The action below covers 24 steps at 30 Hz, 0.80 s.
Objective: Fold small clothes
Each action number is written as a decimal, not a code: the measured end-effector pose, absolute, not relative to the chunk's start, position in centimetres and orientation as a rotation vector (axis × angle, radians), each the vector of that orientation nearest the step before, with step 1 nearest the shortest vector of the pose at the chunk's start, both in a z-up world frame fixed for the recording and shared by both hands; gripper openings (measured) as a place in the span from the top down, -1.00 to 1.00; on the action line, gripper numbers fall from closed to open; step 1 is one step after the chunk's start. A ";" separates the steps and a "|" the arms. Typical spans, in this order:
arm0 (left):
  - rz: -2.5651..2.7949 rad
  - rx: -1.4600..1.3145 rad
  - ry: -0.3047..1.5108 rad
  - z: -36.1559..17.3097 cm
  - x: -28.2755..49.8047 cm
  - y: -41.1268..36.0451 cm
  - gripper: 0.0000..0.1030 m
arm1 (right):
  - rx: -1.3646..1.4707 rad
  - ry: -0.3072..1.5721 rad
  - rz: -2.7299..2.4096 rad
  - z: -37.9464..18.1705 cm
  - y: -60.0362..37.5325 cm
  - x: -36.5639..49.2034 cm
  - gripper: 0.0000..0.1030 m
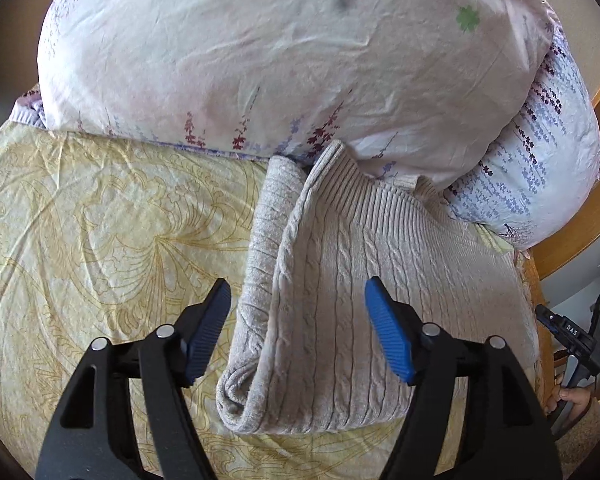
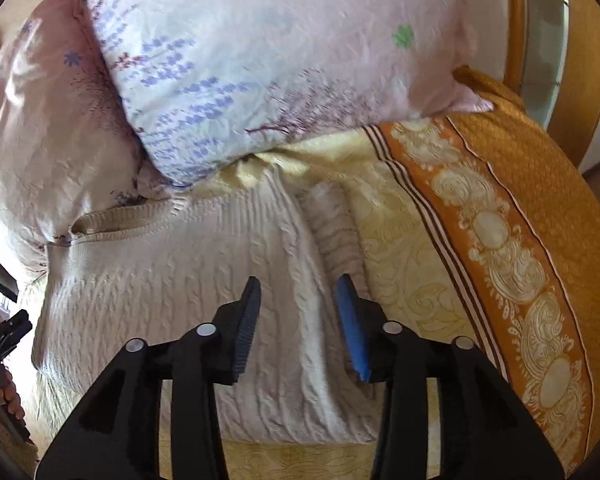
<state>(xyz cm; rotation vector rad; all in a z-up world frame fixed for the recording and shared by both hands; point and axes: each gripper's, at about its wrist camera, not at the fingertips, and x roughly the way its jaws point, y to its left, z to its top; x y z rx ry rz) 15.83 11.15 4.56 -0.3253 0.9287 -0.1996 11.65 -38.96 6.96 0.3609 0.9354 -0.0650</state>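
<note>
A: Nearest in the left view, the left gripper hangs over the sweater, its fingers wide apart with nothing pinched between them.

B: The right gripper does the same over the sweater, its fingers parted more narrowly, also empty.

A: The sweater lies on the bed sheet, both side edges turned in, so it looks about halfway folded.

B: Probably the next fold brings the near hem up toward the collar. Each gripper should take one hem corner, catching all layers, and lift evenly.

A: The collar end touches the pillows beyond. The fold should stop short of them, or the knit may bunch there.

B: The orange blanket lies off to the right side, apart from the sweater.
</note>
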 end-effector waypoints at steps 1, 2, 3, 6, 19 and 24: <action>-0.215 -0.323 0.918 4.9 15.9 10.8 -0.36 | 0.340 0.929 -0.025 7.2 -38.0 12.0 0.00; -0.232 -0.322 0.912 5.1 16.0 10.3 -0.36 | 0.308 0.933 0.006 7.3 -36.9 12.4 -0.01; -0.245 -0.314 0.908 5.2 16.2 9.7 -0.36 | 0.273 0.944 0.032 7.1 -35.8 12.8 -0.01; -0.273 -0.267 0.922 4.9 16.7 7.7 -0.36 | 0.217 1.002 0.086 5.6 -33.3 13.7 -0.01; -0.247 -0.129 1.037 1.4 17.3 4.3 -0.72 | 0.073 1.107 0.035 3.0 -29.3 14.7 -0.87; -0.234 -0.170 1.027 2.1 17.5 4.7 -0.75 | 0.064 1.138 0.011 2.7 -29.2 15.3 -0.97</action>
